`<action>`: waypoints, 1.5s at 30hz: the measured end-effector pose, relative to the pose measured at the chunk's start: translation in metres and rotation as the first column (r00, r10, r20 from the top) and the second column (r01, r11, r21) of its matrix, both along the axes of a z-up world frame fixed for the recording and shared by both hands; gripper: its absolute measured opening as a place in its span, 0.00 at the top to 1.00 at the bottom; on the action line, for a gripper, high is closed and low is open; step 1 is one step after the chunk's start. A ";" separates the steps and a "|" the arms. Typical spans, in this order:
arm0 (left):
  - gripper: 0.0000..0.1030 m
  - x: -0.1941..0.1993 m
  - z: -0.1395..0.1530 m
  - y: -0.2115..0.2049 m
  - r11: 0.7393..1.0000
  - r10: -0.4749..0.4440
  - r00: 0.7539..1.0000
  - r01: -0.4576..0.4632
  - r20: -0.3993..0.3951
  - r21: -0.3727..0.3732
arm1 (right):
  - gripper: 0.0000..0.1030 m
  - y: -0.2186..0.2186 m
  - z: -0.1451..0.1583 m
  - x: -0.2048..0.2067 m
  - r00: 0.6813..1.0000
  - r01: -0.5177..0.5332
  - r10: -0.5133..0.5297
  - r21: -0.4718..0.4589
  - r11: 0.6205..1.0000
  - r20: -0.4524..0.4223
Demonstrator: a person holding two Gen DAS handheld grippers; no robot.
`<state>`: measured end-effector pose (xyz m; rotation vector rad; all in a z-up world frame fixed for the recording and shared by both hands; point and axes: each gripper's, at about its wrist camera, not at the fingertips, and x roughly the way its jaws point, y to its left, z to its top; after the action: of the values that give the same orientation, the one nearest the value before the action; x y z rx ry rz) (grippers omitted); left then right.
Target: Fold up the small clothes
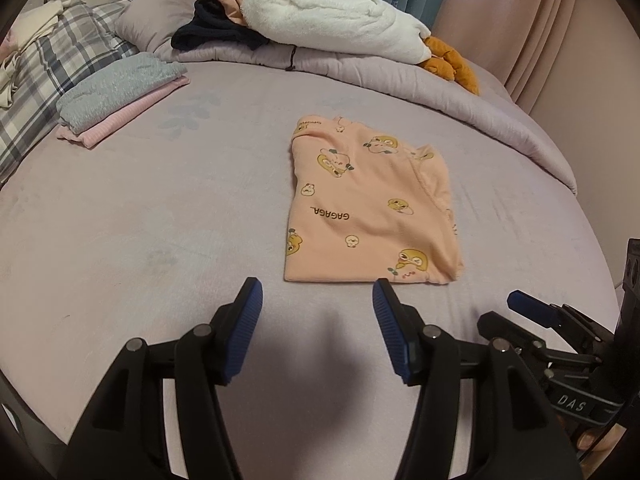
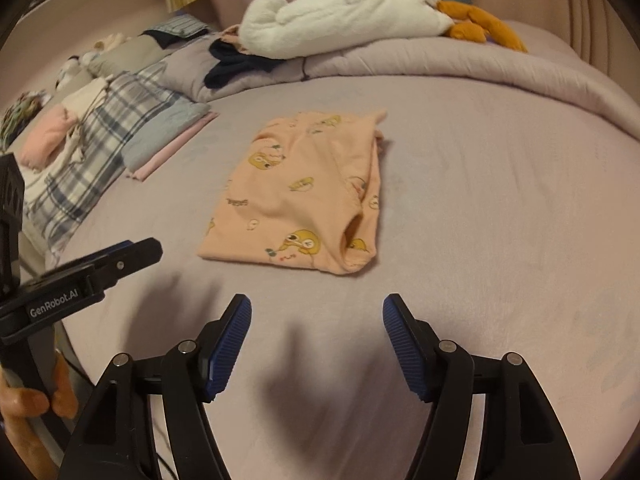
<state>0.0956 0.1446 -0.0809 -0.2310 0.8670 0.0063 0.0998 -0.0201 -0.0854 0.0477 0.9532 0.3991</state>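
Left tongs (image 1: 318, 294) hang released above the bed (image 1: 160, 208), blue pads wide apart and holding nothing; right tongs (image 2: 317, 310) hang the same way beside them, also spread and bare. Just beyond both sets lies the peach top (image 1: 366, 204), folded into a flat rectangle mid-bed, touched by neither. A folded grey-and-pink stack (image 1: 116, 96) sits well apart at far left; a white plush (image 1: 336, 16) rests on the quilt (image 1: 460, 92) behind

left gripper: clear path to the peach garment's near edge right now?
Probably yes. The left gripper is open and empty, and the peach garment lies flat just ahead on the bedsheet, nothing between. The right gripper sits off to the side, also open.
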 end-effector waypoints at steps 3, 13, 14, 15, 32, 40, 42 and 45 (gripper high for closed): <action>0.37 -0.004 0.004 -0.001 1.000 0.001 1.000 -0.001 0.014 0.004 | 0.33 0.004 0.004 -0.005 1.000 -0.014 0.014 0.004 1.000 0.016; 0.31 -0.013 0.009 -0.005 1.000 0.002 1.000 -0.003 0.029 0.007 | 0.32 0.004 0.011 -0.017 0.999 -0.010 0.010 0.002 1.000 0.044; 0.29 -0.013 0.009 -0.005 1.000 0.004 1.000 -0.004 0.028 0.006 | 0.30 0.004 0.011 -0.018 0.999 -0.008 0.008 0.002 1.000 0.046; 0.24 -0.014 0.009 -0.005 1.000 0.004 1.000 -0.004 0.026 0.006 | 0.26 0.004 0.012 -0.020 0.999 -0.006 0.006 0.001 1.000 0.050; 0.01 -0.015 0.009 -0.003 0.998 0.050 0.999 -0.050 0.017 0.022 | 0.20 0.002 0.016 -0.028 0.998 -0.001 -0.001 0.018 1.000 0.069; 0.01 -0.014 0.008 -0.002 0.999 0.040 0.999 -0.039 0.028 -0.012 | 0.20 0.002 0.014 -0.028 0.998 0.002 -0.004 0.036 0.999 0.056; 0.01 -0.014 0.010 -0.006 0.999 0.034 0.999 -0.035 0.038 0.020 | 0.20 0.001 0.013 -0.027 0.998 0.008 -0.010 0.032 0.999 0.056; 0.01 -0.016 0.012 -0.007 0.999 0.046 0.998 -0.046 0.049 0.010 | 0.20 0.001 0.013 -0.027 0.999 0.007 -0.009 0.044 0.999 0.048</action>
<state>0.0795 0.1378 -0.0693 -0.2399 0.8127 0.0483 0.0733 -0.0196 -0.0728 0.0813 0.8961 0.4117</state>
